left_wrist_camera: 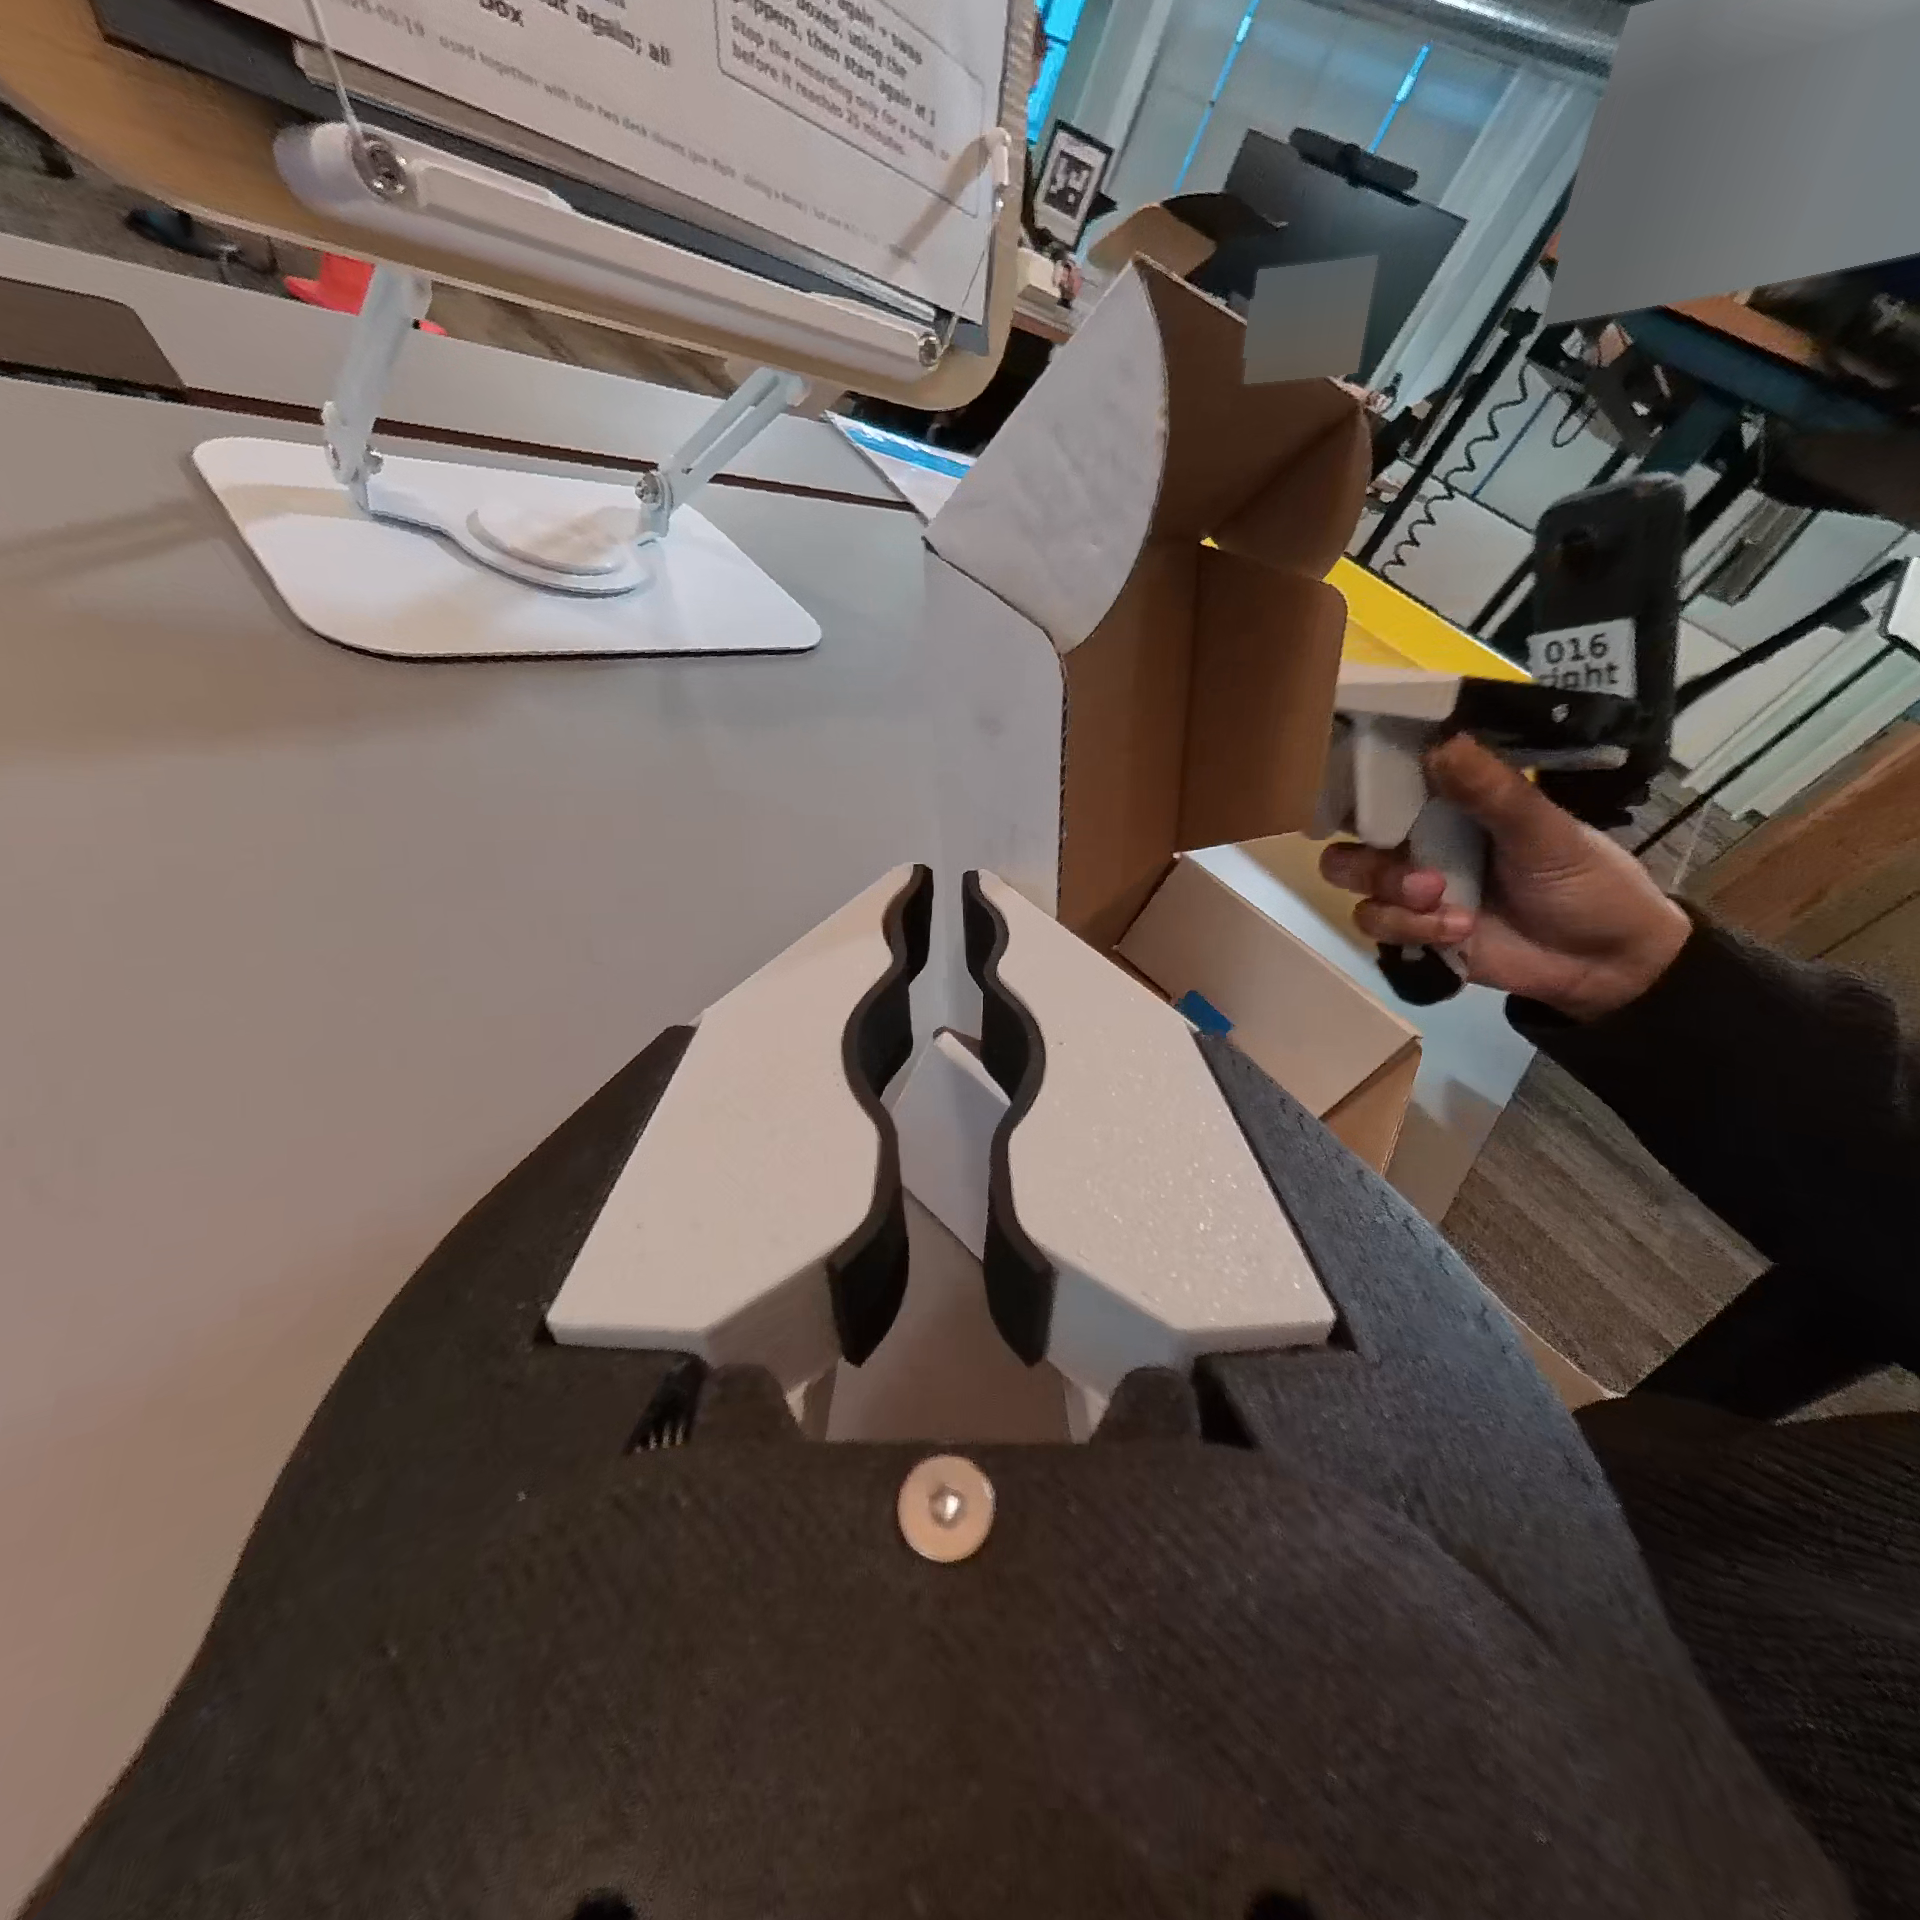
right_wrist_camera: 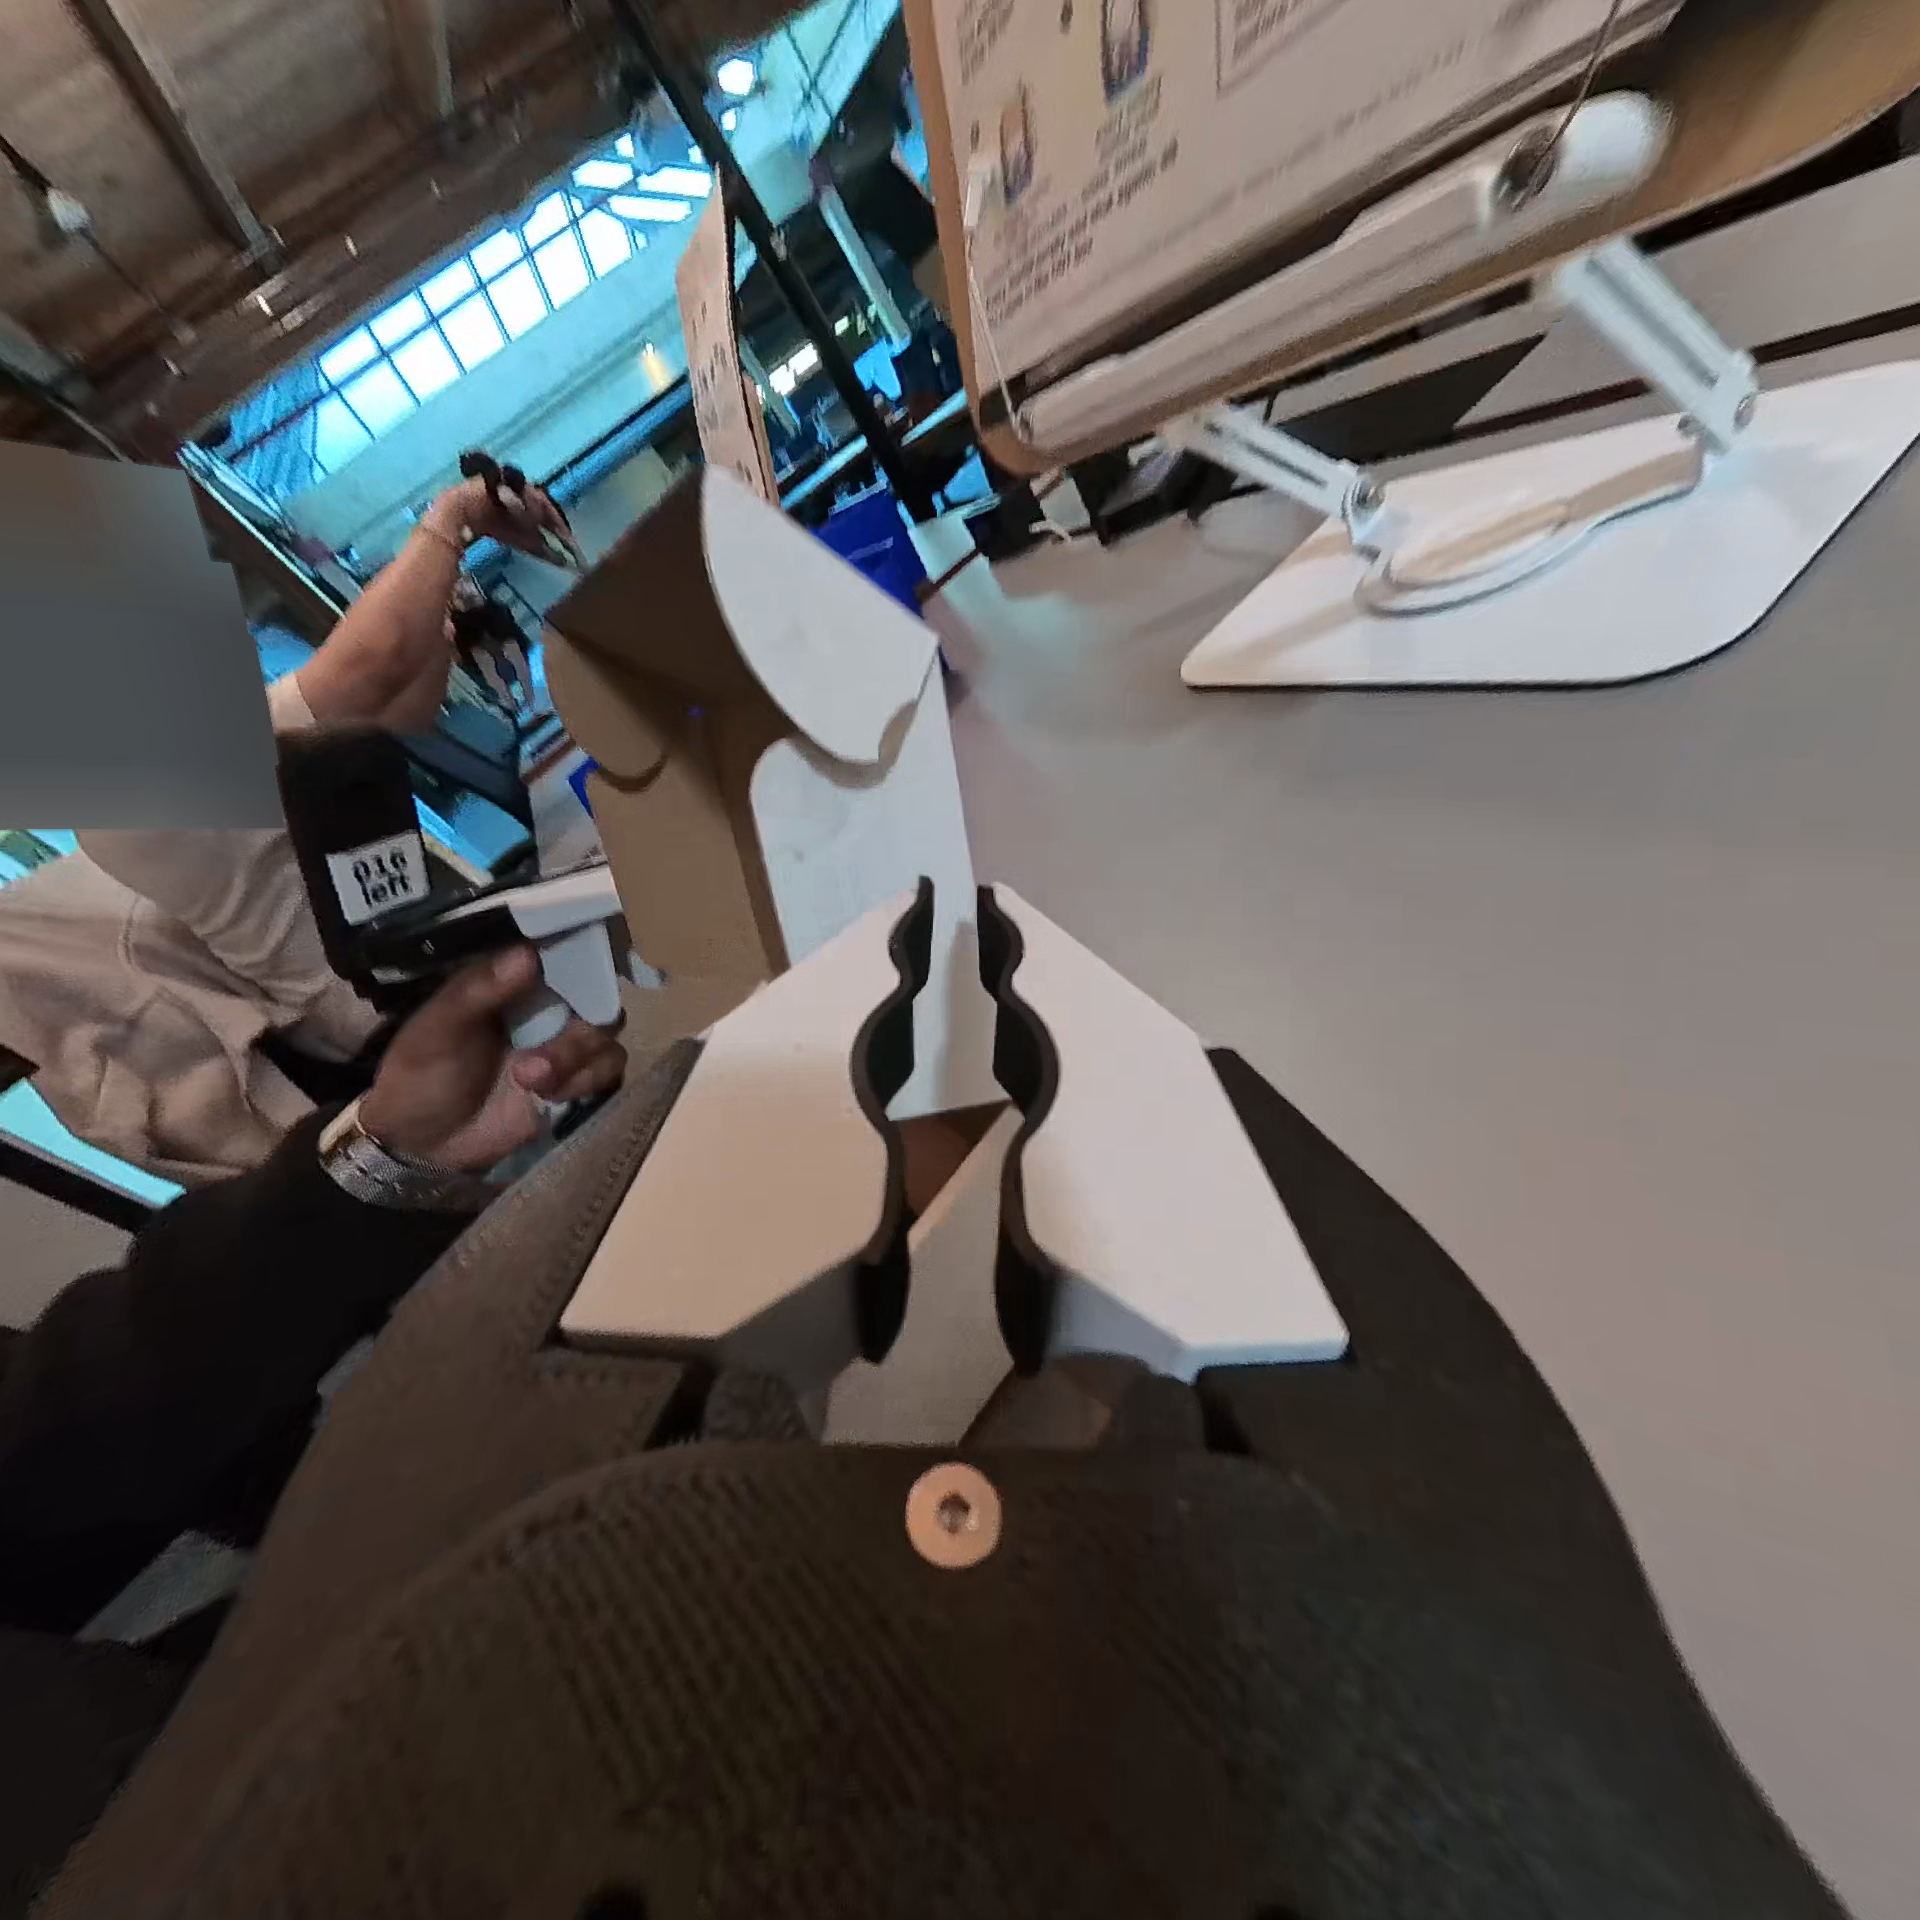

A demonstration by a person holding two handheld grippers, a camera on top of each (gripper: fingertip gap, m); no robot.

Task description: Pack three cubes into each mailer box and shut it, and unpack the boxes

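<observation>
Left tongs (left_wrist_camera: 945, 904) and right tongs (right_wrist_camera: 951, 920) each pinch an edge of the raised lid (left_wrist_camera: 1049, 488), one per side; box (left_wrist_camera: 1278, 997) lies between them.

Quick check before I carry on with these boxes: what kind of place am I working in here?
Likely an industrial lab or workshop: high windows under exposed roof beams, a grey table holding an instruction sheet on a stand, and a monitor behind.

2 grippers (left_wrist_camera: 943, 925) — 1 mailer box (left_wrist_camera: 1195, 665) — 1 stand (left_wrist_camera: 499, 561).
</observation>
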